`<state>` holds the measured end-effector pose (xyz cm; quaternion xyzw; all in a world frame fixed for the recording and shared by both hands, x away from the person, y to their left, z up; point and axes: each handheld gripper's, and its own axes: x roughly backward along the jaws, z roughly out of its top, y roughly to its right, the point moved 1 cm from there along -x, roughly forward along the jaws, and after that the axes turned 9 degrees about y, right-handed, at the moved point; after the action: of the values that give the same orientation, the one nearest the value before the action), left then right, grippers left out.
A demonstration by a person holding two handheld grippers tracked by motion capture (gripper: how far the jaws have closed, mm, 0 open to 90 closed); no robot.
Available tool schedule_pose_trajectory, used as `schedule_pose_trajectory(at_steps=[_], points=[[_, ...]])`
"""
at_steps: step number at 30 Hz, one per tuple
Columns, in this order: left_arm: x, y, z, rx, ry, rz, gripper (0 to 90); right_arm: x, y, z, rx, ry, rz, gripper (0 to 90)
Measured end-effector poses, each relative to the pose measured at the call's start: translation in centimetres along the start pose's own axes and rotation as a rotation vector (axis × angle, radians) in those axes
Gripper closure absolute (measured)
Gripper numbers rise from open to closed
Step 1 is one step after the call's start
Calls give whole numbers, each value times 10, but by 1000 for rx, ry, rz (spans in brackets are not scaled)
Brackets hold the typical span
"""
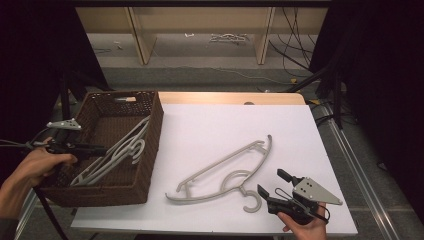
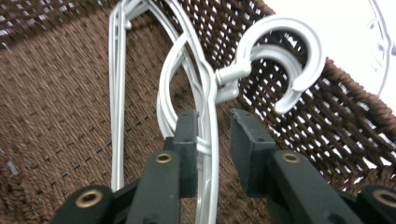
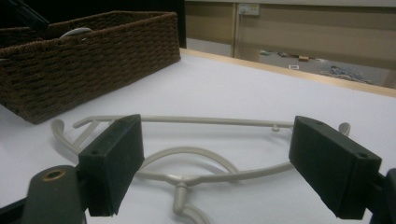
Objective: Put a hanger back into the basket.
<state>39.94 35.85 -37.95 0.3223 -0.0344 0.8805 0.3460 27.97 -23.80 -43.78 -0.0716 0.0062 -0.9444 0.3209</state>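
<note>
Left fingers (image 2: 212, 140) parted astride two basket (image 1: 150, 150) hangers (image 2: 205, 88), right fingers (image 3: 233, 163) wide, one table hanger (image 1: 225, 172)

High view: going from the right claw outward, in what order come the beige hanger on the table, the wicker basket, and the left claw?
1. Beige hanger, just left of the right claw.
2. Wicker basket, at the table's left.
3. Left claw, over the basket's left part.

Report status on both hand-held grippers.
Left hand-held gripper open around basket hangers. Right hand-held gripper open, short of table hanger. Nothing in the way.
</note>
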Motion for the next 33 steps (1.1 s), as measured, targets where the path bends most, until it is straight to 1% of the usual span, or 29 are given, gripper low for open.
schedule_pose_trajectory(at_steps=[1,2,3,4,5,7,10,11,12,13,14,16,17,18,19,20,22,24,25,26,27,28,30,31,32,33], points=[[2,2,1,-3,15,14,663,0,0,0,5,-2,-4,189],[4,5,3,8,45,21,632,0,0,0,1,-5,0,189],[6,7,4,13,66,20,606,1,0,0,6,-12,-8,189],[6,11,5,35,103,28,585,1,0,0,4,-10,-9,189],[8,13,6,22,115,37,555,1,0,0,5,-11,-10,189],[9,21,8,40,164,58,489,0,0,0,6,1,-8,189],[11,33,11,54,208,83,403,1,0,0,5,0,-8,189],[11,39,13,58,230,89,383,1,0,0,5,-1,-8,188],[12,42,14,57,242,88,367,0,0,0,6,2,-8,188],[12,49,15,54,269,101,358,0,0,0,8,3,-7,188],[13,53,16,53,283,104,346,0,0,0,8,3,-7,188],[13,65,19,33,309,108,328,0,0,0,8,3,-7,188],[13,74,20,21,331,115,325,0,0,0,9,3,-7,188],[12,82,21,23,347,110,314,0,0,0,8,4,-8,189],[10,89,21,6,357,101,298,0,0,0,7,3,-7,188],[9,96,22,9,368,95,294,0,0,0,7,3,-8,188],[4,113,23,-12,398,65,279,0,0,0,7,3,-7,188],[-1,127,23,-12,420,47,271,0,0,1,7,4,-7,188],[-5,134,23,-19,443,30,268,1,0,1,8,-7,-7,188],[-8,141,24,-23,449,13,264,1,0,1,8,-3,-7,188],[-11,149,24,-33,455,3,258,-1,-1,0,-4,21,2,188],[-15,155,24,-44,461,0,239,-1,-1,0,-3,19,2,188],[-20,163,24,-86,463,-6,229,0,0,0,0,11,5,188],[-24,167,23,-96,471,-11,224,0,0,1,0,10,6,188],[-28,171,22,-95,475,-21,213,0,0,1,0,10,6,188],[-34,175,21,-82,488,-39,202,0,0,1,1,11,6,188]])
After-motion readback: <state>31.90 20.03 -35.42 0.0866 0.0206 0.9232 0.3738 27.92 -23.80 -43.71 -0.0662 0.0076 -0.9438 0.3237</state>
